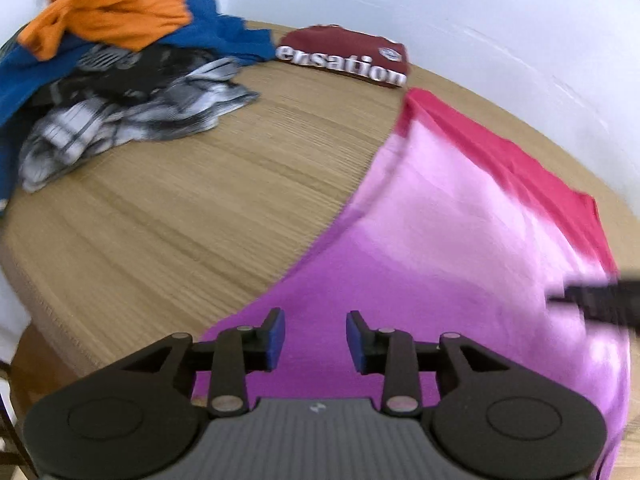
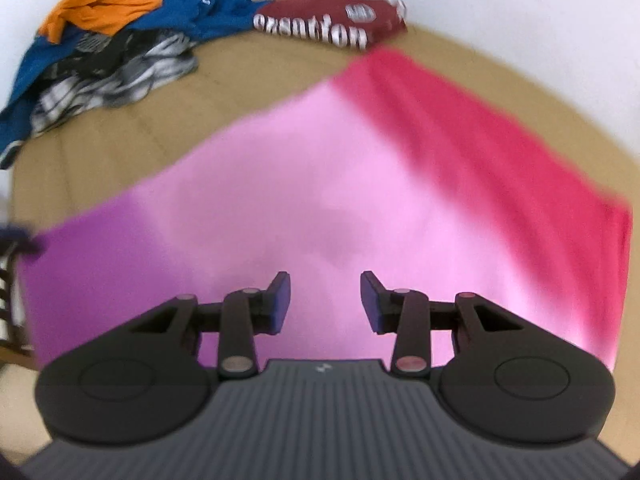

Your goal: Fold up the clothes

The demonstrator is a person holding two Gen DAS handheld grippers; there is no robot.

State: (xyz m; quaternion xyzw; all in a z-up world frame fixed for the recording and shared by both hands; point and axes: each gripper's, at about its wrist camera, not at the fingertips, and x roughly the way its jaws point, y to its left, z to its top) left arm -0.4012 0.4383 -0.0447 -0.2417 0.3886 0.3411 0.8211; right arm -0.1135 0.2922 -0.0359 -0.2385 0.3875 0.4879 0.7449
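Black left claw (image 1: 315, 340), blue pads (image 1: 277, 338), grey ribbed body.

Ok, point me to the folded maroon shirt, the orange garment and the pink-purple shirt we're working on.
Maroon shirt (image 1: 344, 46): left wrist view, its top face above the white lettering.
Orange garment (image 1: 116, 16): left wrist view, middle of the bunched cloth.
Pink-purple shirt (image 2: 320, 184): right wrist view, pale pink middle band.

Round light-wood table (image 1: 168, 208), grain running lengthwise, fills most of both views. Plain white wall (image 1: 460, 8) directly behind it. Both frames blurred towards the edges.
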